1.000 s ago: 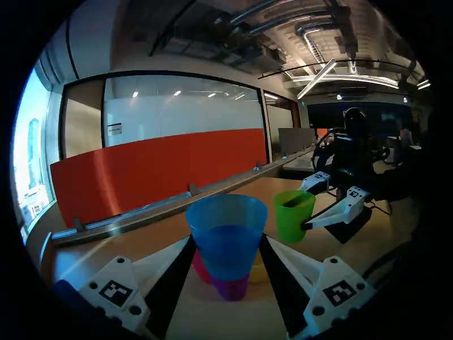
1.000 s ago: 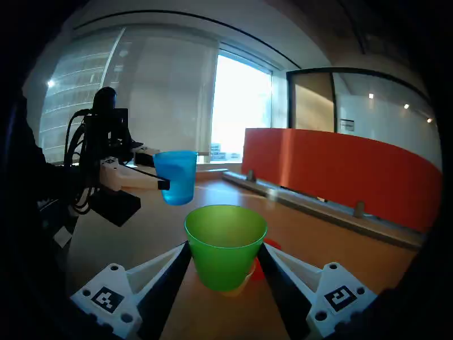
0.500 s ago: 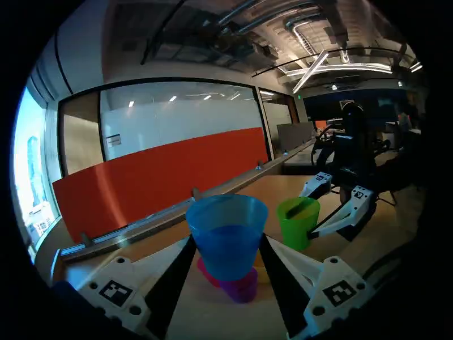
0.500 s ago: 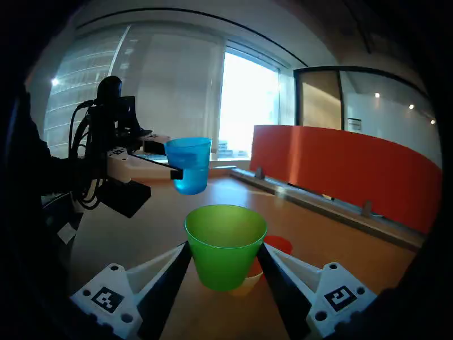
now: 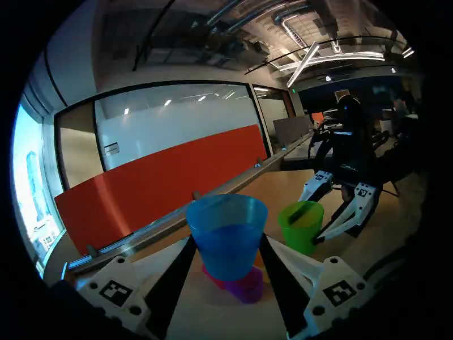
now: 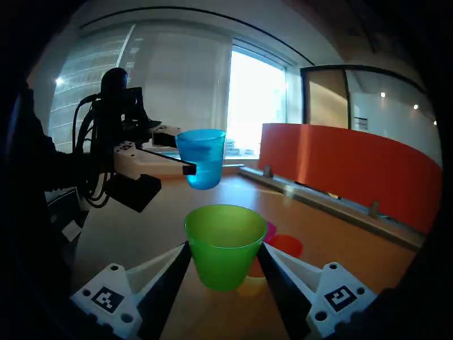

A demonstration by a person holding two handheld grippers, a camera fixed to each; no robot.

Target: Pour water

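My left gripper (image 5: pixel 226 249) is shut on a translucent blue cup (image 5: pixel 227 233) holding water to about half its height; the cup stands upright above the wooden table. In the right gripper view that same blue cup (image 6: pixel 201 157) hangs higher and to the left, held by the left gripper (image 6: pixel 189 158). My right gripper (image 6: pixel 225 258) is shut on an upright green cup (image 6: pixel 225 245) whose inside looks empty. From the left gripper view the green cup (image 5: pixel 300 224) sits to the right, slightly lower than the blue one, gripped by the right gripper (image 5: pixel 314 224).
A purple cup (image 5: pixel 244 285) and a pink one (image 5: pixel 212 276) lie on the table (image 5: pixel 221 317) under the blue cup. An orange cup (image 6: pixel 286 245) rests on the table (image 6: pixel 141 238) beyond the green one. An orange partition (image 5: pixel 158 181) and rail border the far edge.
The blue cup has moved closer to the green cup and risen above it in the right gripper view. Both cups remain upright and held.
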